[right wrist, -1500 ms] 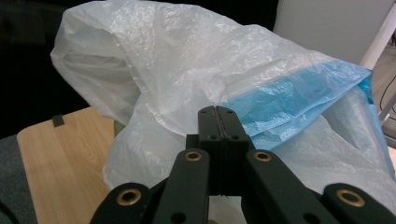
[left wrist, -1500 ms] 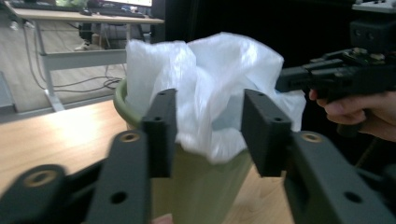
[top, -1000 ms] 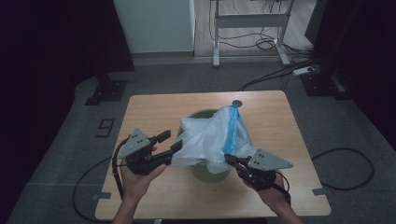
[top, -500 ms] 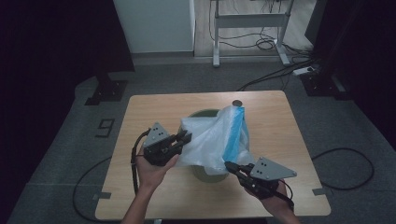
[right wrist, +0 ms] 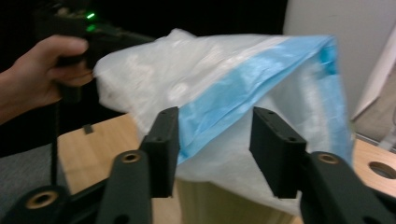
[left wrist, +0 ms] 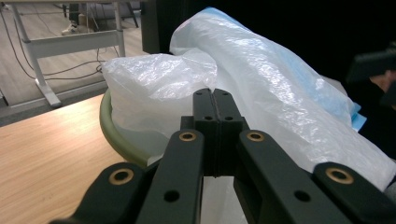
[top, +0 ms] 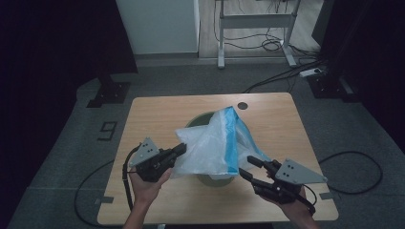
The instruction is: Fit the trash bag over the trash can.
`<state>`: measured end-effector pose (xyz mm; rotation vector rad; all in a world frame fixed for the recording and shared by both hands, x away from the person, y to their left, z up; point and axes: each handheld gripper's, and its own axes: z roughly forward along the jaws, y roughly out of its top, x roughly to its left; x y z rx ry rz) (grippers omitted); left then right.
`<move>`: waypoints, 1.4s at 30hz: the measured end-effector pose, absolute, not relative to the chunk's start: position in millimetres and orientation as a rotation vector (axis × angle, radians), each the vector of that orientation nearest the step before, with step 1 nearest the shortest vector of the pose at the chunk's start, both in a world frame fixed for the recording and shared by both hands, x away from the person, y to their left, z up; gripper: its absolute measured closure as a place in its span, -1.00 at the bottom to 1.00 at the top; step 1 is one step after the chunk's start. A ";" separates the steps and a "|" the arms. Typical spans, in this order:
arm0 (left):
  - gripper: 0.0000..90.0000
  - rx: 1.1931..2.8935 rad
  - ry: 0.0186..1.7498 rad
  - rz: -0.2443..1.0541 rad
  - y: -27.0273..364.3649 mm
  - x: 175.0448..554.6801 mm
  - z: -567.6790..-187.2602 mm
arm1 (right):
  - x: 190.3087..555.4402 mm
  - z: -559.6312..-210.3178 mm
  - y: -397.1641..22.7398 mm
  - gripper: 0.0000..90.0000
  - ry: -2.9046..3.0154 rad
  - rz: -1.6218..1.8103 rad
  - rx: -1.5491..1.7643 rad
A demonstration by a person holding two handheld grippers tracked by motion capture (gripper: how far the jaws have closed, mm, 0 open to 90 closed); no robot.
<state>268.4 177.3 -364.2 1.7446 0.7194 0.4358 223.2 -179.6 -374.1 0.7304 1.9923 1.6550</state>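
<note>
Grippers number two, each in one hand over the wooden table (top: 143, 114). One plastic bag (top: 215, 143), white with a blue band, sits draped in and over one green bin (left wrist: 112, 130) at the middle of the table. The left gripper (top: 180, 149) has just been closing, and its jaws now meet with the bag's left edge pinched between them; in the left gripper view the film bunches right at the tips. The right gripper (top: 247, 168) has just been opening: its jaws stand partly apart with nothing held, just beside the bag's lower right edge. In the right gripper view the blue band runs behind the gap between the jaws. One round hole (top: 242, 105) marks the table's far side.
</note>
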 end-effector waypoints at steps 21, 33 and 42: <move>0.67 1.715 0.723 0.461 188.3 242.9 -372.3 | 255.0 -373.0 -121.1 -0.27 2.094 1.550 0.790; 0.12 1.746 0.729 0.454 174.5 249.1 -339.4 | 253.1 -378.8 -117.8 -0.12 2.113 1.515 0.765; 0.08 1.850 0.755 0.391 144.4 269.3 -338.8 | 251.0 -380.9 -117.3 -0.12 2.117 1.515 0.754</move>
